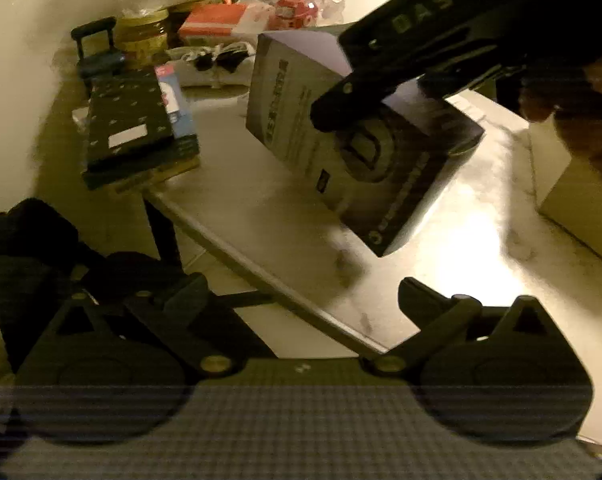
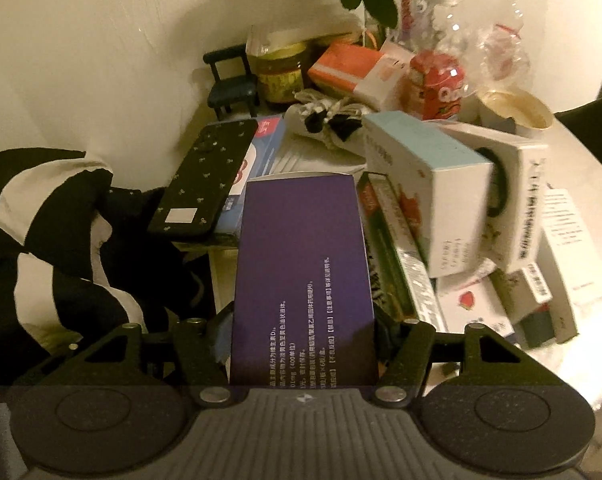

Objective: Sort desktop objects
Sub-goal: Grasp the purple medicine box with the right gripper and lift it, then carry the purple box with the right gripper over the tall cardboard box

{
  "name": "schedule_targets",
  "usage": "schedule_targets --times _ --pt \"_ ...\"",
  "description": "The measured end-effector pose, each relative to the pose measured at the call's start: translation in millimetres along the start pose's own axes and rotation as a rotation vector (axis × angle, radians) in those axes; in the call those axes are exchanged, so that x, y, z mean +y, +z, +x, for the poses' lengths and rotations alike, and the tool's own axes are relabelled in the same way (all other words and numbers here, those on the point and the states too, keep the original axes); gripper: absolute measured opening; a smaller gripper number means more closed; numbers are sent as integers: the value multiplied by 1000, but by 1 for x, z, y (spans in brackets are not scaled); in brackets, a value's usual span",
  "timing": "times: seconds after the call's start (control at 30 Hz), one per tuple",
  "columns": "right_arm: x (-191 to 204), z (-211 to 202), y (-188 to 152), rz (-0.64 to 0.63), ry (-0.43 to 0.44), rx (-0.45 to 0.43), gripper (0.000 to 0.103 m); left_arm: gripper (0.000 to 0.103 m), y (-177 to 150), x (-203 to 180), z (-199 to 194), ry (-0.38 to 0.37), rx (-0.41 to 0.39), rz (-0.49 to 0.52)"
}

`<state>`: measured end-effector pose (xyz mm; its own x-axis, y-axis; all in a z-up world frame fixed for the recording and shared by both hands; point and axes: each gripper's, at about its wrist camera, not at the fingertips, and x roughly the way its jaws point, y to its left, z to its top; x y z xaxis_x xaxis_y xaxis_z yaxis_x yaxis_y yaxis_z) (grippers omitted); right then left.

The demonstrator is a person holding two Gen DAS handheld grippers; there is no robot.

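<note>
Through the left wrist camera, the left claw [image 1: 301,292] is hanging released over the near edge of the pale surface [image 1: 441,248], its fingers spread with nothing between them, probably waiting its turn. Ahead, the right claw [image 1: 341,108] is gripping the purple box [image 1: 301,120] from above, so the box is tilting with one corner low over the surface. To the left, a dark phone [image 1: 127,120] is lying on a stack of flat boxes.

Through the right wrist camera, the right claw [image 2: 303,344] is clenching the purple box [image 2: 301,264] by its two long sides, which is keeping the printed face toward the lens and the far end free. The box is riding in front of the clutter: the phone [image 2: 205,176] on the left, a pale blue box [image 2: 425,160] leaning on other cartons at right, a jar [image 2: 279,72] and a small toy chair [image 2: 231,80] against the wall. It looks to be on its way to a sorted pile.
</note>
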<state>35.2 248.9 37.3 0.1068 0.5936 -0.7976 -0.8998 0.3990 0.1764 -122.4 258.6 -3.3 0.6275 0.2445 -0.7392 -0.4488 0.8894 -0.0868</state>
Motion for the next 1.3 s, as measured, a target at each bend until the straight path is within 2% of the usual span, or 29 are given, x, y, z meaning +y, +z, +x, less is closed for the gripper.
schedule_targets --times 0.3,0.67,0.93,1.3 --pt "-18 -38 -10 45 15 -12 67 103 10 -20 -6 -45 -23 37" --pt "-38 -89 -18 96 -11 -48 67 103 25 -57 -9 -151 -42 62" --pt "-82 -141 -27 186 -50 -98 67 103 39 -99 5 -237 -29 106" --pt "-161 -206 -49 341 -138 -185 67 103 49 -154 33 -308 9 188"
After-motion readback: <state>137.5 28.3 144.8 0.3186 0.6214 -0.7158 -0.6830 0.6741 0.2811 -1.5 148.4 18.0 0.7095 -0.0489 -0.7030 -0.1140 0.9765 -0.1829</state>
